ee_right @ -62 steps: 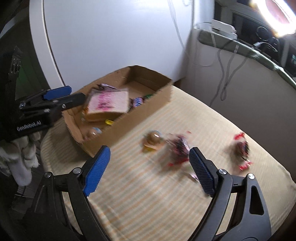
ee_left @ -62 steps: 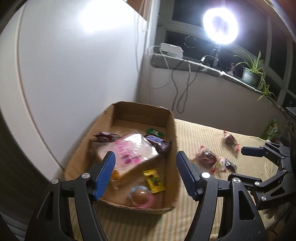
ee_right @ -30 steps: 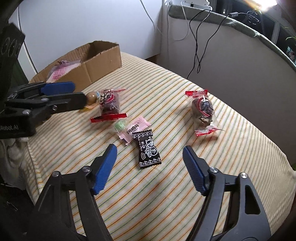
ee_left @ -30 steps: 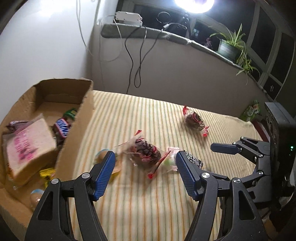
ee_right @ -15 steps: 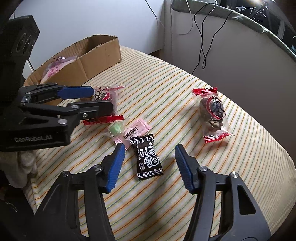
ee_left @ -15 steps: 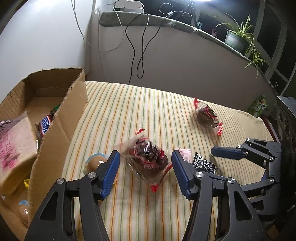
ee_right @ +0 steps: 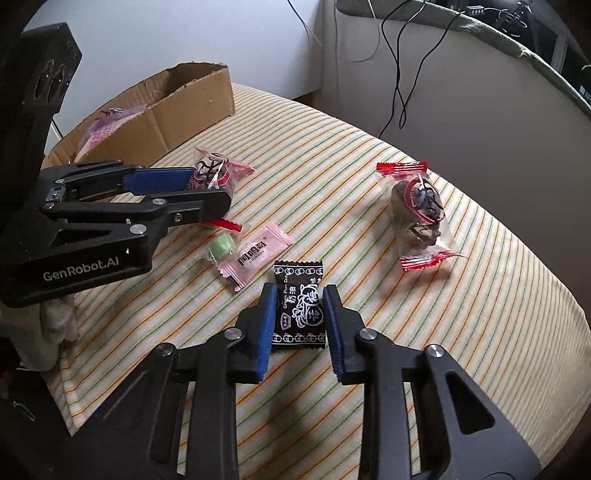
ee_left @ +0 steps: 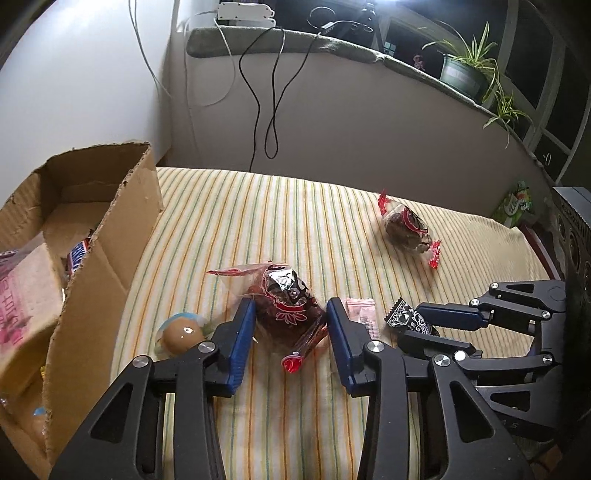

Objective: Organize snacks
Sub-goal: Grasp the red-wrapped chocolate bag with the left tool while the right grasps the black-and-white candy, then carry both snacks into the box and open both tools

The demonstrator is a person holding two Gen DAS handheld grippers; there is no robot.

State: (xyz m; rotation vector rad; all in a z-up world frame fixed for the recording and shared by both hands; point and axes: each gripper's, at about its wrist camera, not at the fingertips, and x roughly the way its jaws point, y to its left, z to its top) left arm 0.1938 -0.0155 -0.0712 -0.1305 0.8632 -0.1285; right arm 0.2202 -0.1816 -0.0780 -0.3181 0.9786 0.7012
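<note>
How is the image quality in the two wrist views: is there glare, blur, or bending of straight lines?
Left wrist view: sharp; a bright lamp flares at the top edge, and the cardboard box looks bent by the fisheye. Right wrist view: evenly lit and sharp, print on the black candy wrapper readable; the striped tablecloth curves strongly and the corners go dark.

The striped cloth [ee_right: 424, 332] is bare along its right side and near edge. A second wrapped cake [ee_right: 419, 212] lies alone, well apart from the rest. At centre, pink sachet [ee_right: 258, 254], green sweet [ee_right: 221, 246] and black sachet [ee_right: 299, 306] crowd together between the two grippers. An egg-shaped sweet [ee_left: 183, 332] lies between the left gripper [ee_left: 290, 325] and the box [ee_left: 107, 258] wall.
</note>
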